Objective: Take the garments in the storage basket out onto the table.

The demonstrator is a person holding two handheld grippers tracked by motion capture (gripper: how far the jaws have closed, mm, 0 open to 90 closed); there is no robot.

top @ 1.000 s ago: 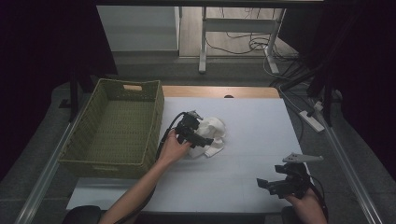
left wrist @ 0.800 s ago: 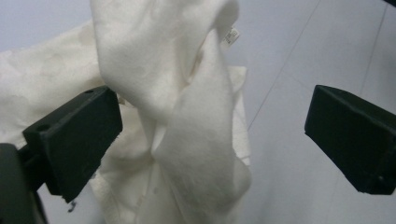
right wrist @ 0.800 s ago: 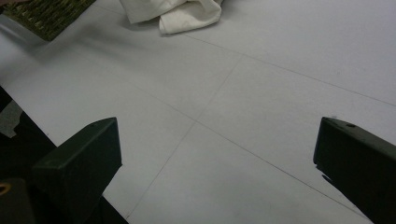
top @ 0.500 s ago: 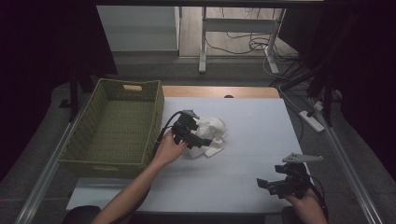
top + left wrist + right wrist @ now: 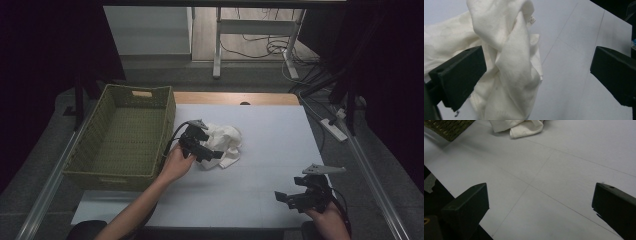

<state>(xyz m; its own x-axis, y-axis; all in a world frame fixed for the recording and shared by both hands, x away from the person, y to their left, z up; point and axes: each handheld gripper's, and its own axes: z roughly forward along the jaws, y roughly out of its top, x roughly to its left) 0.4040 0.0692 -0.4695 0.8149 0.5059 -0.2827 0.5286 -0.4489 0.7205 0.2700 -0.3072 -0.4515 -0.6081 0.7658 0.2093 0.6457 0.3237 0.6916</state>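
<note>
The crumpled white cloth on the counter is partly hidden by the left hand-held gripper, whose jaws stand wide apart around its folds. The right hand-held gripper, also spread, is empty, well apart from the cloth.

The cloth lies on the table, just right of the basket.

Left gripper jaws spread wide, black pads at both frame edges. Crumpled white cloth bunched up between them, closer to the left jaw, overlapping it. Small tag on cloth's upper fold. Light table underneath, thin seam lines.
</note>
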